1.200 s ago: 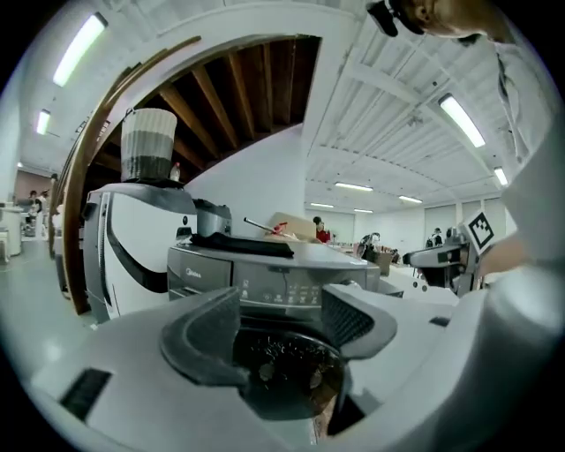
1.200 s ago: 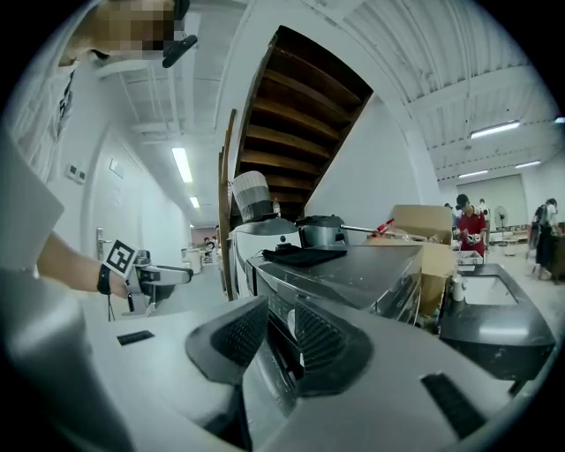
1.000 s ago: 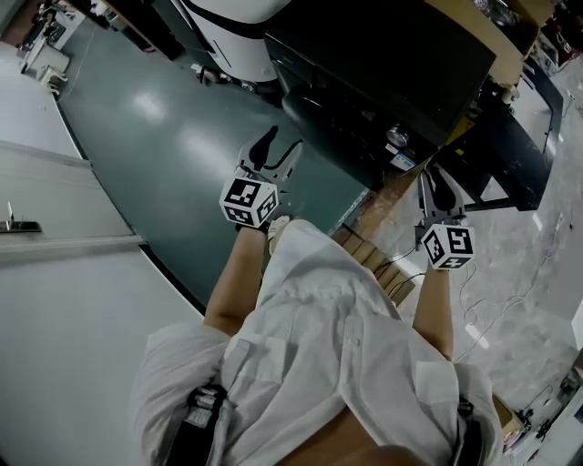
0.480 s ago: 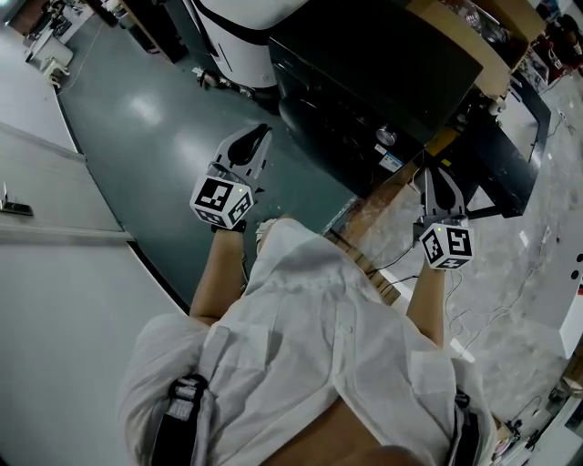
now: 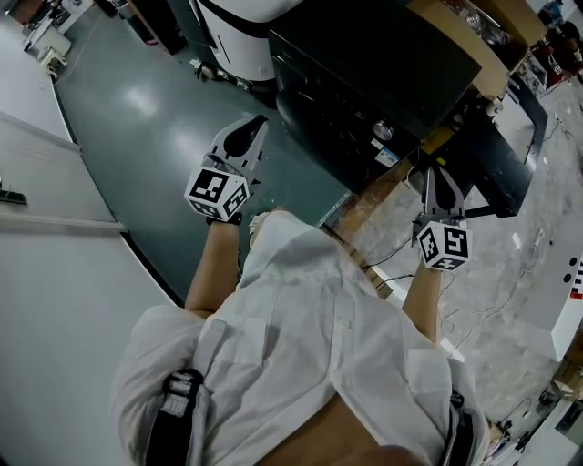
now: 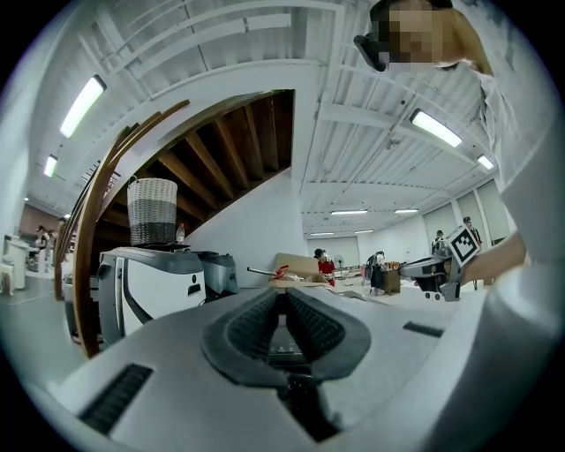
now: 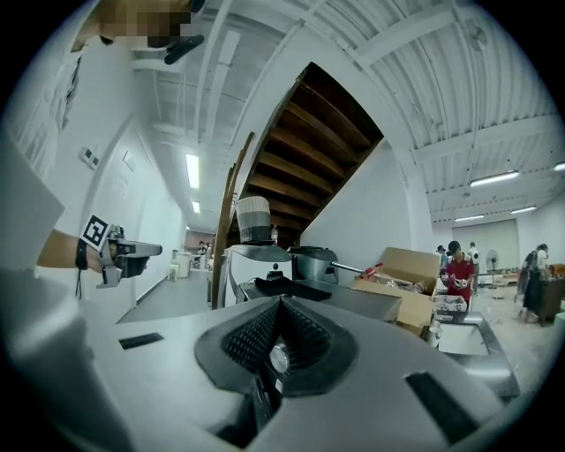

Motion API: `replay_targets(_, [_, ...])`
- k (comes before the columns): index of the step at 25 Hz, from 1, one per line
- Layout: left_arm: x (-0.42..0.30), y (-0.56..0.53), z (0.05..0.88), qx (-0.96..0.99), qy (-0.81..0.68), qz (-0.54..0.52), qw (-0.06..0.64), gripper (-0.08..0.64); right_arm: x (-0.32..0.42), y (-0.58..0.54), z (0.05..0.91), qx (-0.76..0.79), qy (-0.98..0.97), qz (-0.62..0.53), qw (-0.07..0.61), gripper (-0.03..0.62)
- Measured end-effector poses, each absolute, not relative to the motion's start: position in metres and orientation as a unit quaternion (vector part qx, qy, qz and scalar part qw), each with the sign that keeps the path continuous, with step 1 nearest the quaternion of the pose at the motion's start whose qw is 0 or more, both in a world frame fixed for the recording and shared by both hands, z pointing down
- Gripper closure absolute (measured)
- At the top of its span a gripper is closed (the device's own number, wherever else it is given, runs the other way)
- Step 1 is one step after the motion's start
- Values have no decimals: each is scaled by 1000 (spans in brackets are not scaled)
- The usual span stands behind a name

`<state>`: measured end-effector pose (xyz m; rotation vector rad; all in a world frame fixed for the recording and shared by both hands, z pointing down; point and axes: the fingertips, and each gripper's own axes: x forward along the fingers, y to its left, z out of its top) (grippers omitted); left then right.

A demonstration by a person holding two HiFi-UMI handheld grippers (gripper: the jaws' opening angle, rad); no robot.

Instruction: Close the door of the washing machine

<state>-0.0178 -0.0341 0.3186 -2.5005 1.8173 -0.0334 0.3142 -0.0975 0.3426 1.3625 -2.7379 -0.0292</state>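
Observation:
The black washing machine (image 5: pixel 373 64) stands at the top middle of the head view, its dark front (image 5: pixel 319 118) facing me. The door on that front is too dark to make out. My left gripper (image 5: pixel 259 121) is held level just left of the front, jaws shut and empty; in its own view the ribbed pads (image 6: pixel 284 297) meet. My right gripper (image 5: pixel 434 172) hovers near the machine's right corner, apart from it. Its jaws (image 7: pixel 281 305) are also closed on nothing. The machine's flat top (image 7: pixel 371 300) shows beyond them.
A white and grey appliance (image 5: pixel 239 32) stands left of the washer, with a woven basket (image 6: pixel 152 210) on top. Behind the washer lies a cardboard box (image 5: pixel 460 25), and a black metal stand (image 5: pixel 506 164) is to its right. Cables (image 5: pixel 510 291) trail over the pale floor.
The left gripper's jaws, spread a second ago, have closed empty. Both grippers have lifted and drawn slightly away from the washer's front.

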Motion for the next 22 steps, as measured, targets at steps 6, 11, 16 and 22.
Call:
replay_targets(6, [-21,-31,317,-806,591,-6,22,526,313,-96,340,444,-895,-12,41,566])
replay_targets(11, [-20,-30,322,-807,590,-4,17,526,309,-95,343,440,-897,-13,46,566])
replay_targets(16, [-19,-30,323,-808,589,-4,16,526,307,-93,344,437,-898,-19,52,566])
replay_targets(22, [-14,-33,322,-812,583,-1,14,526,309,-93,343,439,-897,-21,53,566])
